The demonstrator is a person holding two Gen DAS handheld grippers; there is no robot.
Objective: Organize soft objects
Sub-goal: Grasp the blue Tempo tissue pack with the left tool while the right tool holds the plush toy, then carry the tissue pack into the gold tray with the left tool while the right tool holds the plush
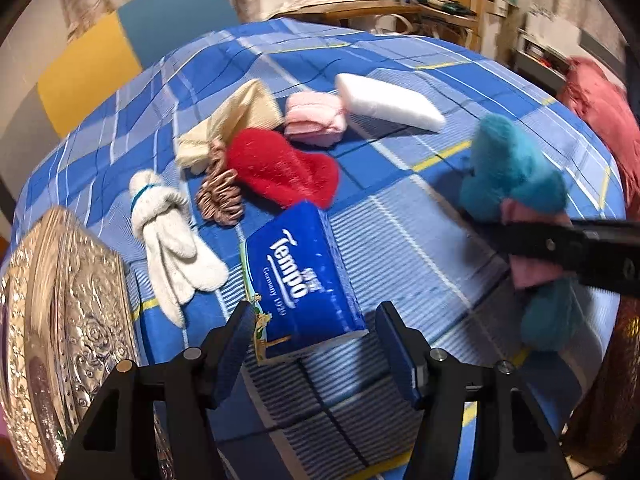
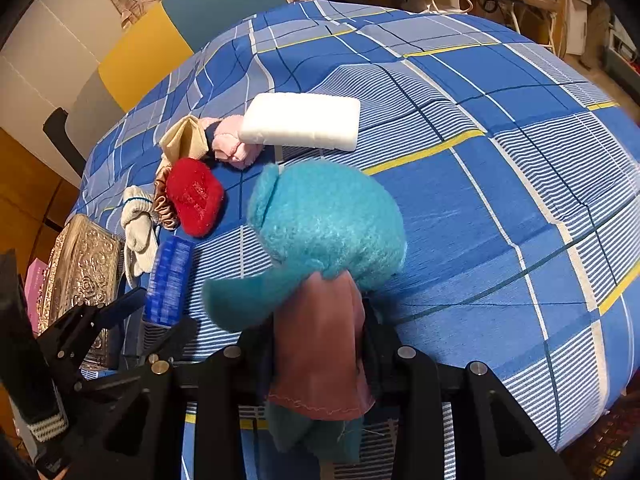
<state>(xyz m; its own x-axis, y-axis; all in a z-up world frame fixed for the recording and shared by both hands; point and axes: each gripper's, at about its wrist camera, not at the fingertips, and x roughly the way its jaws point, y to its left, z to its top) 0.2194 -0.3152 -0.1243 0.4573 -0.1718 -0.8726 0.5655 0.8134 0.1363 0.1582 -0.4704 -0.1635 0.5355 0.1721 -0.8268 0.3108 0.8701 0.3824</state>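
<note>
My left gripper (image 1: 316,320) is open, its fingers on either side of the near end of a blue Tempo tissue pack (image 1: 304,276) that lies on the bed; a small gap shows at the right finger. My right gripper (image 2: 320,332) is shut on the pink dress of a teal plush toy (image 2: 324,220), holding it above the sheet. The same toy (image 1: 508,172) and right gripper (image 1: 560,248) appear at the right of the left wrist view. Beyond the pack lie a red heart plush (image 1: 280,168), white gloves (image 1: 172,236), a brown scrunchie (image 1: 220,196), a beige cloth (image 1: 232,124), a pink folded cloth (image 1: 316,118) and a white foam block (image 1: 388,100).
A silver embossed box (image 1: 60,312) stands at the bed's left edge, close to my left gripper. The blue plaid sheet (image 2: 480,200) is bare on the right half. A pink cloth (image 1: 600,120) hangs at the far right; wooden furniture stands behind the bed.
</note>
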